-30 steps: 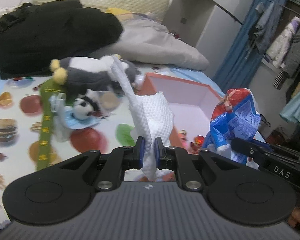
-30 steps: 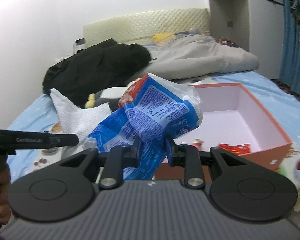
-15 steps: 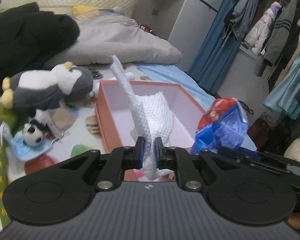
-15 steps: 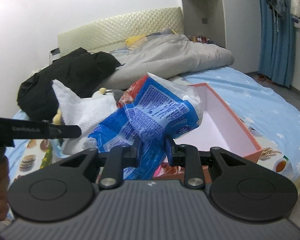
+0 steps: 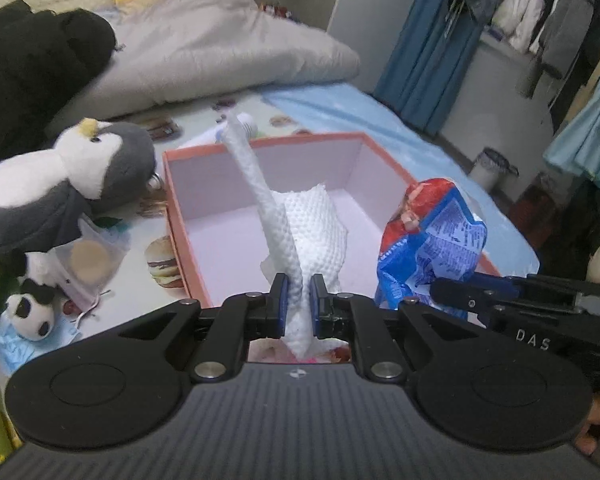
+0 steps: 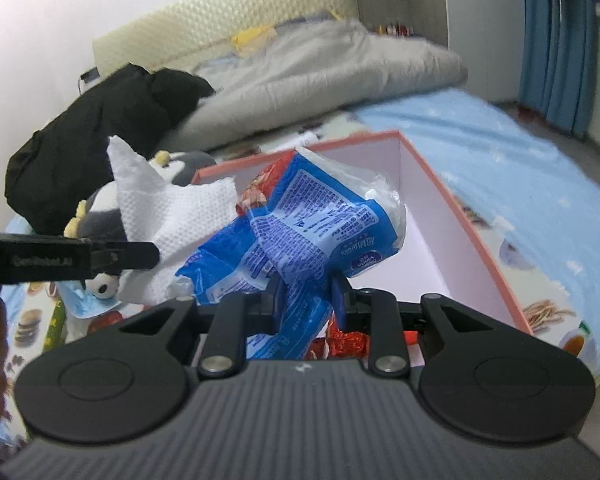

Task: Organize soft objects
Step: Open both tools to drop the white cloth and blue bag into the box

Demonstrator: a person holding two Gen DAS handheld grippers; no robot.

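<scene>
My left gripper (image 5: pixel 297 300) is pinched tight on a limp, featherlight white paper towel (image 5: pixel 312 232) at frame centre over the open orange box (image 5: pixel 172 216), while my right gripper (image 6: pixel 305 298) clamps a crinkly, slippery blue plastic package (image 6: pixel 300 232) by its bunched neck, probably the surest hold.

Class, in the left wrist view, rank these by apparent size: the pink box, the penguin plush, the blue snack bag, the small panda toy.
1. pink box
2. penguin plush
3. blue snack bag, though nearness to the camera inflates it
4. small panda toy
</scene>
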